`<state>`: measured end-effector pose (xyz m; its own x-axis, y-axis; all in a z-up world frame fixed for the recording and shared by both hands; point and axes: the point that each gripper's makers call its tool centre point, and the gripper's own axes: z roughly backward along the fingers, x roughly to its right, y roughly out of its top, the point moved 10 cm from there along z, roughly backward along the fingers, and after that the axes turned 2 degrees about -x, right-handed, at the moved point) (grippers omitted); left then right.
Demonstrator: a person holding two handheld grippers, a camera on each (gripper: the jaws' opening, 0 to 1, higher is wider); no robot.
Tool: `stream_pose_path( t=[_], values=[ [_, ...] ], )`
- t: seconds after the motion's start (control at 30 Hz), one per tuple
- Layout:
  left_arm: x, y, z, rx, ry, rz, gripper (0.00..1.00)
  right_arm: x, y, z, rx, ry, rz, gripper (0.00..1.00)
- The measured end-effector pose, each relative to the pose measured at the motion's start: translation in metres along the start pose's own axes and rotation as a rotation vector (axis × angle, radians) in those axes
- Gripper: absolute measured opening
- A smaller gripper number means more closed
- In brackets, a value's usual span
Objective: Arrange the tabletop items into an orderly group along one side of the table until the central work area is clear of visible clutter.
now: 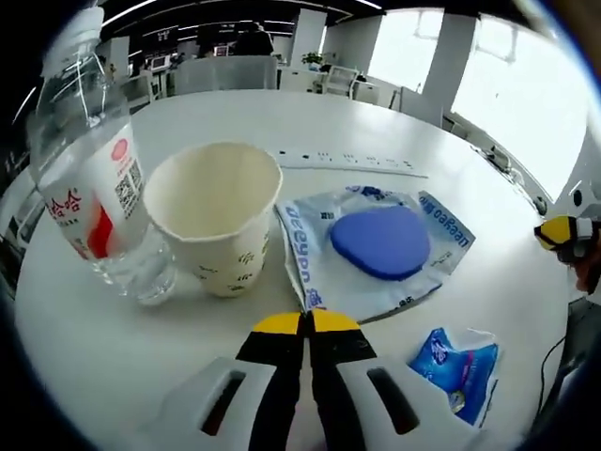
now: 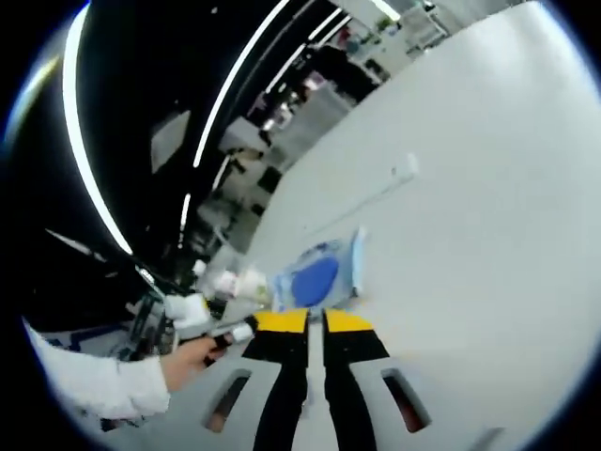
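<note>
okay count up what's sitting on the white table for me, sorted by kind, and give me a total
Plastic water bottle: 1
Paper cup: 1
Clear packet with a blue round pad inside: 1
Small blue wrapped packet: 1
White power strip: 1
Total: 5

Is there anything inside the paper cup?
Empty, as far as it shows. The paper cup stands upright beside the water bottle, and the left gripper view looks into its mouth at bare inner wall.

The water bottle's [image 1: 89, 178] cap blurs at upper left; cup and bottle beside the hand [image 2: 192, 362] are too small to tell.
</note>
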<state>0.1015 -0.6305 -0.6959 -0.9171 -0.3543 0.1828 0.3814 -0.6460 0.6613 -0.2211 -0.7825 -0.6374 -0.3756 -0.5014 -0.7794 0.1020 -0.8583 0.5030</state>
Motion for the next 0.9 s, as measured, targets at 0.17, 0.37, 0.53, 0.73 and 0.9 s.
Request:
stream_pose_path(
  t=[0.17,0.37,0.53,0.73,0.9],
  values=[
    [0.003,-0.001,0.012,0.052,0.032,-0.009,0.03,0.003,-0.022,0.044,0.007,-0.031,0.002,0.04],
    [0.017,-0.005,0.035,0.116,0.041,0.002,0.31,0.008,-0.041,0.072,0.042,-0.080,-0.021,0.07],
    [0.028,-0.014,0.056,0.170,0.032,0.060,0.46,-0.001,-0.031,0.074,0.056,-0.035,0.039,0.14],
    [0.037,-0.029,0.082,0.193,0.026,0.153,0.79,-0.008,-0.017,0.084,0.100,-0.017,0.090,0.27],
    [0.043,-0.041,0.103,0.235,0.046,0.181,0.95,-0.005,-0.018,0.099,0.106,-0.044,0.148,0.38]
  ],
)
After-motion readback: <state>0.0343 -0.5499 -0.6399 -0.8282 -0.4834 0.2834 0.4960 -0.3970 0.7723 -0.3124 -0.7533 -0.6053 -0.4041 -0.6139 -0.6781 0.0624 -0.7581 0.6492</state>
